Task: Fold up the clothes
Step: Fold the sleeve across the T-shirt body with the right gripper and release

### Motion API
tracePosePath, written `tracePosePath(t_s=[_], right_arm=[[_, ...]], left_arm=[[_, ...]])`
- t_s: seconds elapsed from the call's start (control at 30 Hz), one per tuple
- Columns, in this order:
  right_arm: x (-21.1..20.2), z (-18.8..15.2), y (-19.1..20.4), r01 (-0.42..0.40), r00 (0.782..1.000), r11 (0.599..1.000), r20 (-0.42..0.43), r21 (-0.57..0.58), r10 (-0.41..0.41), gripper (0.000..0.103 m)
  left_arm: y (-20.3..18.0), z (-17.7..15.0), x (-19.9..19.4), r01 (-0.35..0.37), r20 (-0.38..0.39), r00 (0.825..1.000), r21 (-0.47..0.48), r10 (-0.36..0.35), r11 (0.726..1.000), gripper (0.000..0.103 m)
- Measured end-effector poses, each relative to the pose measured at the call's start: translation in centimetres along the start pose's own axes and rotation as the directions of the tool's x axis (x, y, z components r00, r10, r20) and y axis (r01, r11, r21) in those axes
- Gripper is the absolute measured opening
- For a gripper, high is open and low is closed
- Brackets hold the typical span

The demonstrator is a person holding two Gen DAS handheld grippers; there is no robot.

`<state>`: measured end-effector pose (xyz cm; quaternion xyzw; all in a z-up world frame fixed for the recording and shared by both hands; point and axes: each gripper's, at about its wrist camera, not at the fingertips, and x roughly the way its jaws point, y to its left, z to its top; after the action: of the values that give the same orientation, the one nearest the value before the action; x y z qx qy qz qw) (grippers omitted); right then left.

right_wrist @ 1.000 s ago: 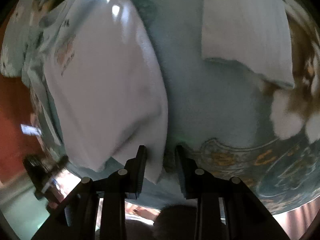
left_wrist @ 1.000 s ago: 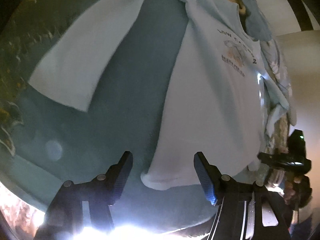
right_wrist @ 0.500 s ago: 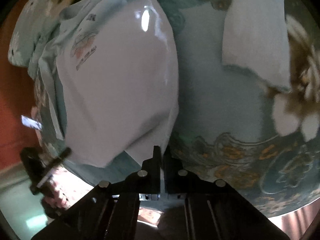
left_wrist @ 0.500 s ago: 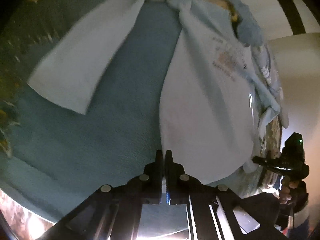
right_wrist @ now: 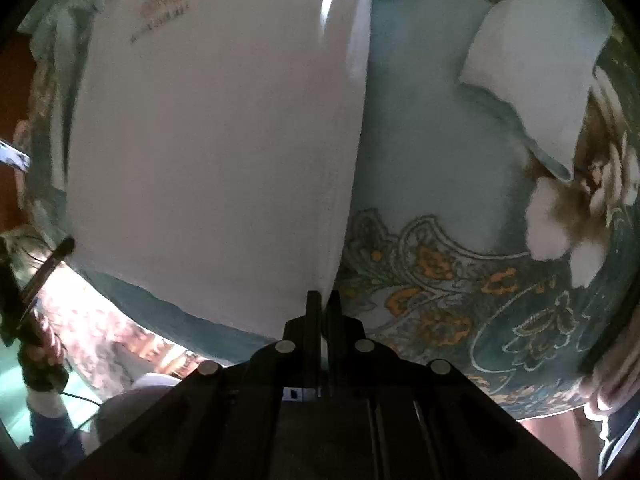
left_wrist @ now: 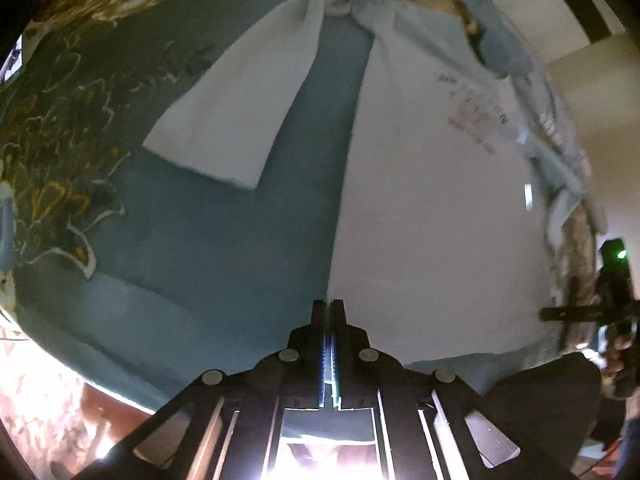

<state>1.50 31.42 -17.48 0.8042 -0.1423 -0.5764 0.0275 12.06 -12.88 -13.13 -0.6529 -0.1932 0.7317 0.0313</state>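
Shirt (left_wrist: 420,200): white, printed, soft, light, limp; sagged between hem corners. Left gripper (left_wrist: 329,308) and right gripper (right_wrist: 323,300) each pinched one corner. Best hold: hem corners, shoulders.

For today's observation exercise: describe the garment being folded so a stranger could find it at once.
On the teal floral bedspread lies a pale T-shirt, its hem pinched by both grippers. Unlike the plain sleeve spread beside it, its chest carries small printed lettering.
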Motion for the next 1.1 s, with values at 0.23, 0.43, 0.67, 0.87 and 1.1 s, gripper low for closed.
tracePosePath(t_s=[0.23, 0.43, 0.67, 0.87, 1.1], right_arm=[[-0.3, 0.5, -0.6, -0.01, 1.0, 1.0, 0.018, 0.018, 0.01, 0.002], [-2.4, 0.3, -1.6, 0.021, 0.997, 0.999, 0.072, 0.034, -0.023, 0.033], [-7.3, -0.1, -3.3, -0.064, 0.967, 0.991, 0.253, 0.114, 0.034, 0.037], [-7.9, 0.7, 0.2, -0.151, 0.938, 0.982, 0.331, 0.11, 0.107, 0.037], [-6.9, 1.9, 4.1, -0.292, 0.835, 0.945, 0.521, 0.15, 0.175, 0.043]], left_arm=[[2.2, 0.6, 0.2, 0.076, -0.006, 0.997, -0.064, -0.076, 0.995, 0.003], [3.4, 2.1, -1.6, 0.116, 0.008, 0.993, -0.077, -0.116, 0.99, 0.006], [2.0, 7.6, -0.5, -0.076, 0.101, 0.992, -0.011, 0.077, 0.997, 0.043], [1.1, 9.6, 2.9, -0.165, 0.042, 0.986, 0.046, 0.163, 0.985, 0.044], [1.0, 9.6, 3.5, -0.186, 0.077, 0.98, 0.053, 0.181, 0.981, 0.04]])
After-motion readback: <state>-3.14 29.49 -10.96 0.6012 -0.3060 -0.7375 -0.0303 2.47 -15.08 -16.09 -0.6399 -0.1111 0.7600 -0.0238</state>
